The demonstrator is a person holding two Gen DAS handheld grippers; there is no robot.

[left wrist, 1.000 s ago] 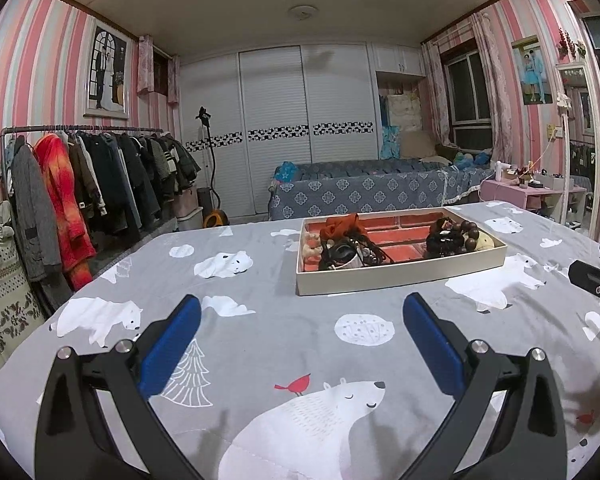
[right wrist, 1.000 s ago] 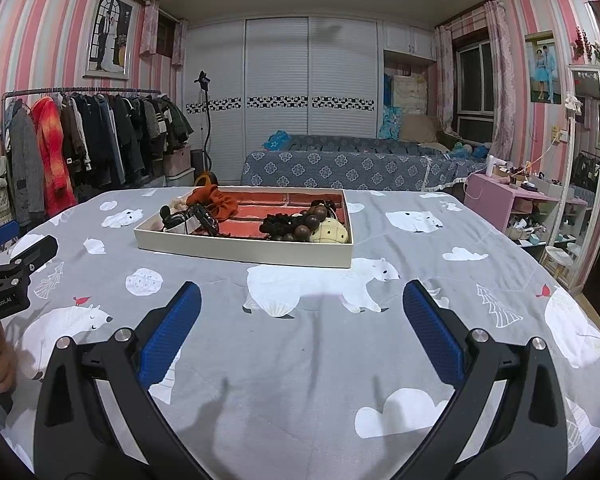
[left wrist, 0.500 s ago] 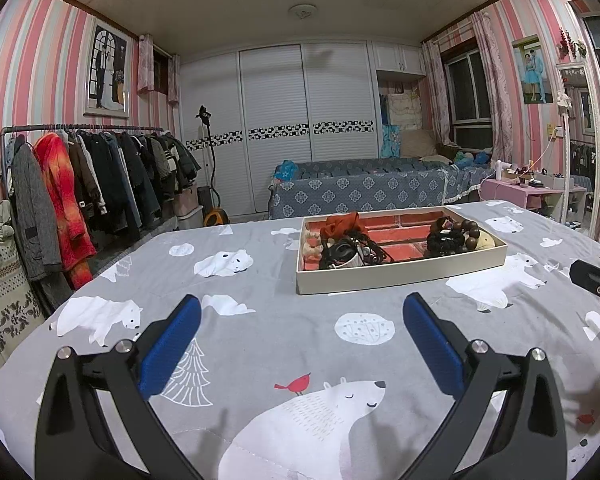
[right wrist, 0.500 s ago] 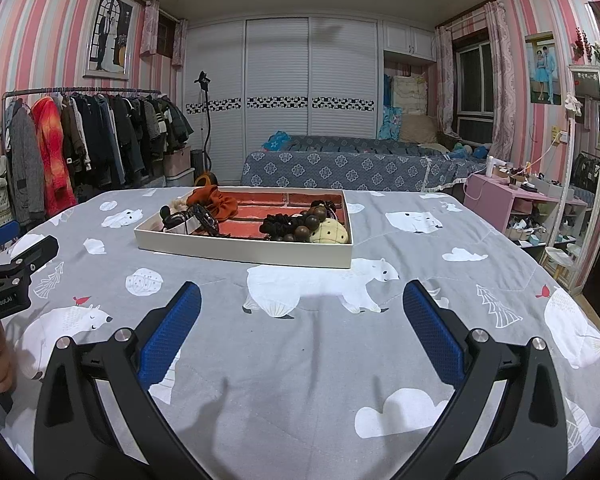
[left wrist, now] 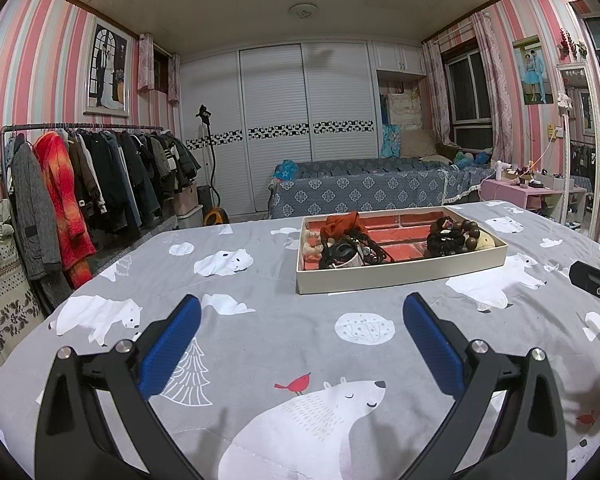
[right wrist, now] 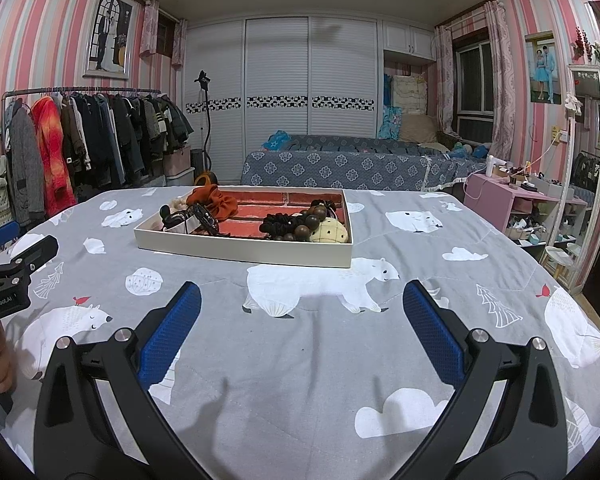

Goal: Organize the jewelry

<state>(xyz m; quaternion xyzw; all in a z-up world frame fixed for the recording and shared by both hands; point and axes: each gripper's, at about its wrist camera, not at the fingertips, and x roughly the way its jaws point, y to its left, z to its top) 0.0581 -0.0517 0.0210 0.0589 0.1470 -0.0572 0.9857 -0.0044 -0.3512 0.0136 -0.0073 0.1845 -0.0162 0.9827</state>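
We see the shallow cream tray with a brick-red floor lying on the surface at about one o'clock from our left tongs and eleven o'clock from our right tongs. It holds a rust fabric scrunchie, tangled black cords, round dark wooden beads and a pale checked lump. Both tongs hang spread apart, empty, above the bear-print cloth.

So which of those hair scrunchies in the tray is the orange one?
The orange scrunchie lies at the tray's far left end, beside the tangle of dark cords. The other scrunchie is black and sits at the right end, against the brown bead bracelet.
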